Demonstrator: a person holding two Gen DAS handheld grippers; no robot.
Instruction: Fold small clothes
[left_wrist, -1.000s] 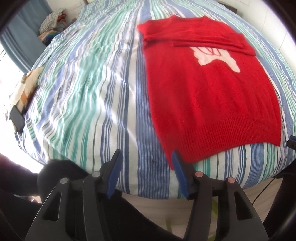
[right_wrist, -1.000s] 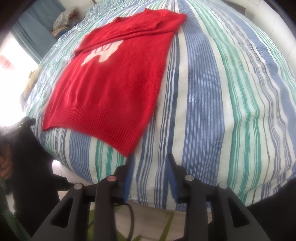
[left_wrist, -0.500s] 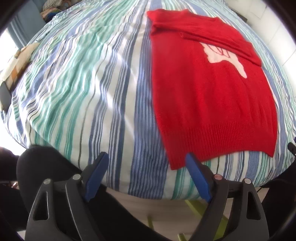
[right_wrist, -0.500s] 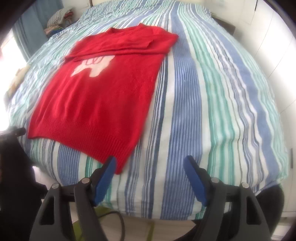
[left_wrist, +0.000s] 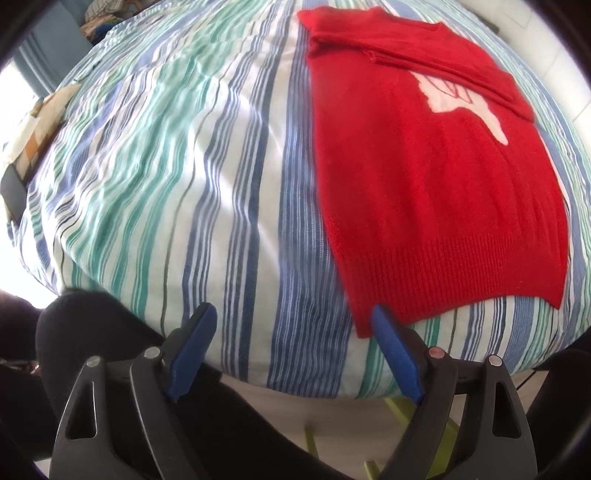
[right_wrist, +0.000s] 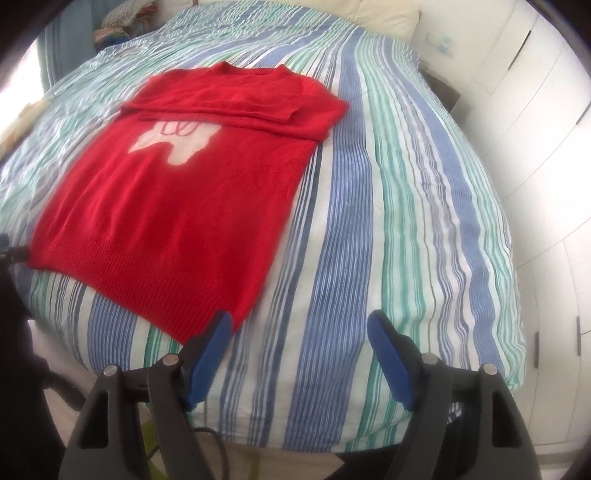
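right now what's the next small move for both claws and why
Probably ease both claws forward and down onto the hem corners. The red sweater lies flat on the striped bedcover with its sleeves folded across the chest. The left claw and right claw are open and empty, each just short of its hem corner, so gripping both would let the hem fold up.

Red sweater (left_wrist: 424, 177): white chest motif (right_wrist: 177, 142) partly covered by the folded-in sleeves, design unreadable. Near hem corner blurred in right wrist view, and hidden behind a blue fingertip (left_wrist: 384, 325) in left wrist view. Pile in far corner (right_wrist: 118, 31) too small to identify. Bedspread (right_wrist: 388, 221) cut off at frame edges.
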